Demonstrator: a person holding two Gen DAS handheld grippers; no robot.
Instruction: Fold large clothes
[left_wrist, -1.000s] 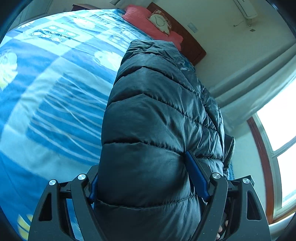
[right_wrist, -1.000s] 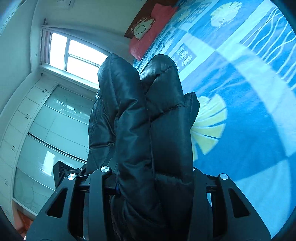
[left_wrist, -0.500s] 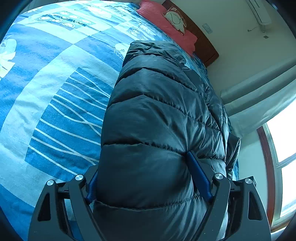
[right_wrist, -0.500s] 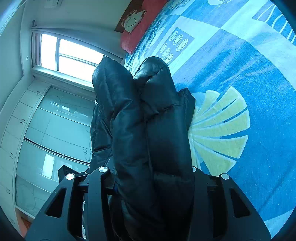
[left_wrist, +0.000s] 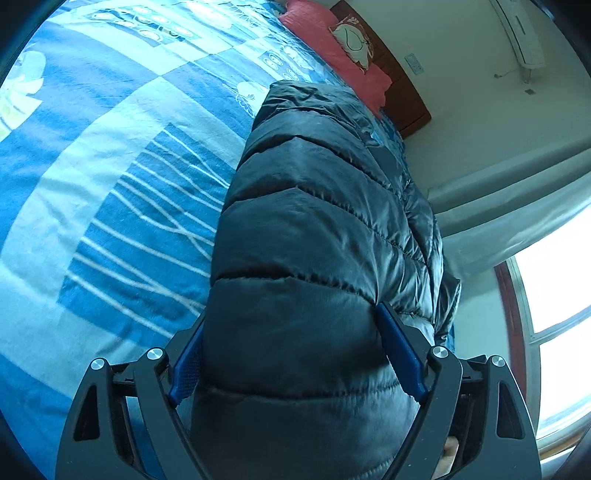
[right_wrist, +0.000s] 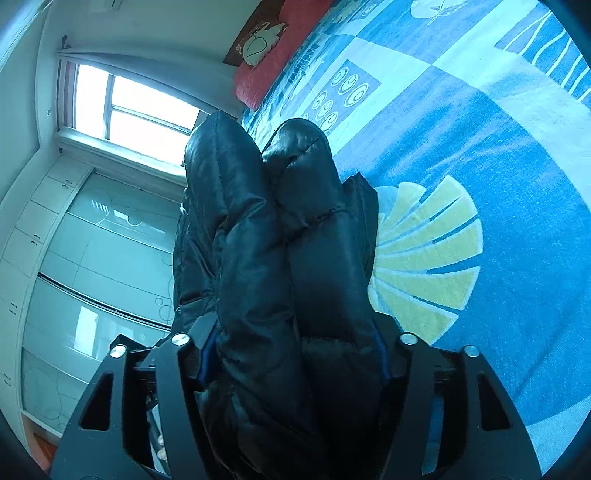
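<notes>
A dark quilted puffer jacket (left_wrist: 314, 229) fills the middle of the left wrist view, held above the blue patterned bed (left_wrist: 110, 166). My left gripper (left_wrist: 291, 343) is shut on a thick fold of it, blue pads pressed into both sides. In the right wrist view the jacket (right_wrist: 280, 240) shows as bunched padded folds. My right gripper (right_wrist: 295, 354) is shut on those folds, and its pads are mostly buried in the fabric. The jacket hides the bed directly under both grippers.
A red pillow (left_wrist: 332, 48) and wooden headboard (left_wrist: 406, 107) lie at the bed's far end. A window (right_wrist: 129, 107) and glass-fronted wardrobe (right_wrist: 92, 258) stand beside the bed. White curtains (left_wrist: 517, 199) hang by the wall.
Both grippers have carried the jacket further over the bed; the bed pattern has shifted in both views. The grips on the jacket are unchanged.
</notes>
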